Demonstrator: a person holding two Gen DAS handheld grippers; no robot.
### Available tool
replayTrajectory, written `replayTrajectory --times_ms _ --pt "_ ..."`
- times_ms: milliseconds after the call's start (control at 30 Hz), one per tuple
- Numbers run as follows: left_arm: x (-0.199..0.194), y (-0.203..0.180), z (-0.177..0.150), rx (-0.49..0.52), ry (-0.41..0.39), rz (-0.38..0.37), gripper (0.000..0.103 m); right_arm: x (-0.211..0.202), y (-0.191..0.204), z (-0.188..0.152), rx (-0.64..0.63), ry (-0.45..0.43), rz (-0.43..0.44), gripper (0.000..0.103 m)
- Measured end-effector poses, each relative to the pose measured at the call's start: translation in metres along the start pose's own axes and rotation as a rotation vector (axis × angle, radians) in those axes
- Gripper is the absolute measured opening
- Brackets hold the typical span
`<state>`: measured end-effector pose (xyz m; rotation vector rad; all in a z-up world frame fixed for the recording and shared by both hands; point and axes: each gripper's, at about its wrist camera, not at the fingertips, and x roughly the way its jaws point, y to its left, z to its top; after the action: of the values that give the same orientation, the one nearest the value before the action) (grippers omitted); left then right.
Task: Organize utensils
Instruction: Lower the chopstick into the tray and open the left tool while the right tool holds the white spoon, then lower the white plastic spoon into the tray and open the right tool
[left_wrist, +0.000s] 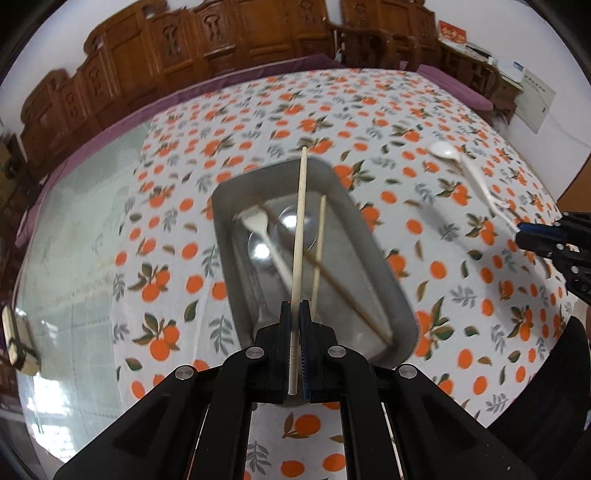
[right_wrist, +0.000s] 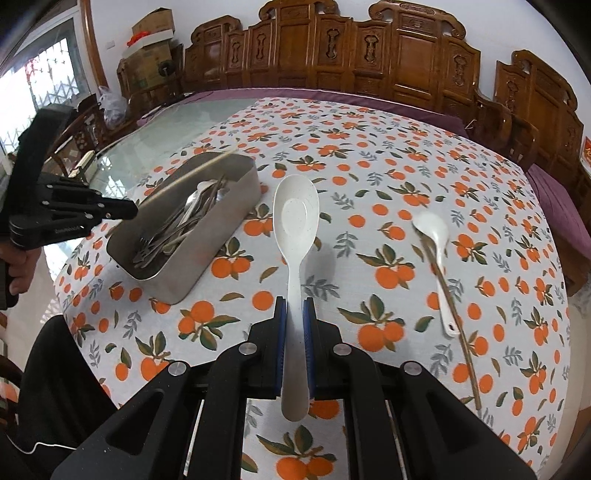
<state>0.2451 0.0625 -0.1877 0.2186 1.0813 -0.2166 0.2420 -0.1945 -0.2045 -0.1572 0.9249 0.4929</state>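
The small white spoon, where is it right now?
In the right wrist view the small white spoon lies on the tablecloth, right of the big white spoon, beside a brown chopstick.

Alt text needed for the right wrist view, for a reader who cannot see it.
The right gripper is shut on the handle of a large white rice spoon, held above an orange-print tablecloth. At left, the left gripper holds a chopstick over a metal tray of cutlery; at right, a small white spoon and a brown chopstick lie on the cloth.
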Motion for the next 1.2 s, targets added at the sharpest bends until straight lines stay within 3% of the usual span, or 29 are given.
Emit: replayTrajectory --times_ms 233,633,667,733,1000,1067,1100,1200 --pt "0.022 0.01 -0.008 -0.04 0.048 0.013 0.004 0.003 0.012 0.006 -0.016 0.003 0.009 0.011" --pt "0.017 0.016 -0.008 -0.06 0.009 -0.026 0.006 0.005 0.037 0.018 -0.041 0.0 0.036 0.011" --pt "0.012 0.017 -0.009 -0.061 -0.005 -0.025 0.009 0.007 0.04 0.019 -0.045 0.001 0.039 0.011" --pt "-0.002 0.019 -0.012 -0.062 -0.045 -0.021 0.03 0.009 0.045 0.022 -0.048 0.001 0.046 0.011" --pt "-0.05 0.044 -0.033 -0.119 -0.168 0.017 0.036 0.018 0.07 0.039 -0.079 -0.006 0.075 0.011" --pt "-0.059 0.051 -0.039 -0.147 -0.189 0.024 0.045 0.022 0.078 0.045 -0.09 -0.006 0.084 0.011" --pt "-0.065 0.056 -0.043 -0.166 -0.212 0.028 0.057 0.023 0.08 0.047 -0.094 -0.004 0.086 0.011" --pt "-0.076 0.065 -0.05 -0.201 -0.249 0.031 0.062 0.03 0.092 0.055 -0.112 -0.003 0.097 0.011"
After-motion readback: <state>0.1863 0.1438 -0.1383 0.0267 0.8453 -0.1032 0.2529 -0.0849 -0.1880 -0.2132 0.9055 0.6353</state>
